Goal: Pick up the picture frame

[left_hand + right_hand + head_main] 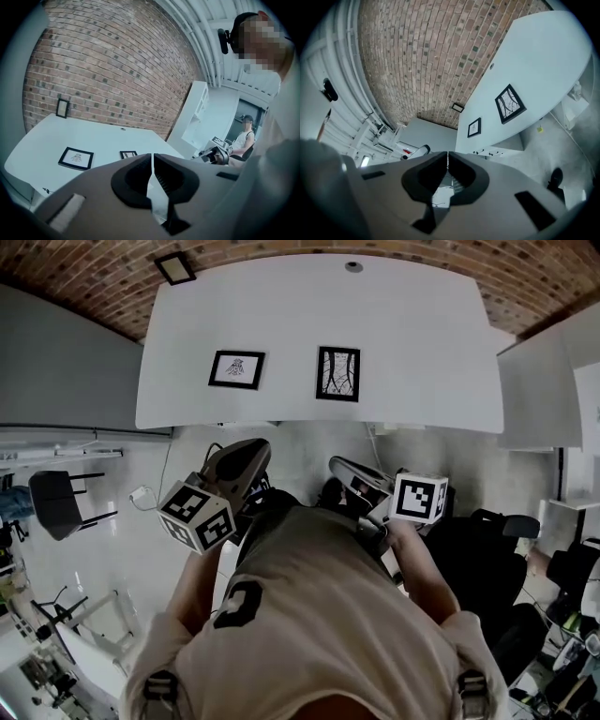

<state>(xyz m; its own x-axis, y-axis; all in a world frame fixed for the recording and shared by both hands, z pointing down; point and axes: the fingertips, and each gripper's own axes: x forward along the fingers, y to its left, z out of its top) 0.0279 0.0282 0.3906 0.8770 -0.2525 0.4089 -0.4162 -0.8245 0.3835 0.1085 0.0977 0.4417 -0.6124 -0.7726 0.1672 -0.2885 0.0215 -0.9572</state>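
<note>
my left tongs (251,448) closed, empty | right tongs (339,466) closed, empty | 12 o'clock: wide picture frame (236,369), tall picture frame (337,373) on table (422,352)

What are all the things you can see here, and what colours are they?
table: 1, white, in front of the person, up against the wall
picture frames: 2, black, lying flat side by side on the table
small frame: 1, black, at the table's far left corner by the wall
brick wall: 1, reddish-brown, behind the table
chair: 1, black, on the floor to the left
seated person: 1, off to the right, in the left gripper view
left gripper: 1, grey, jaws shut and empty, short of the table
right gripper: 1, grey, jaws shut and empty, short of the table
</note>
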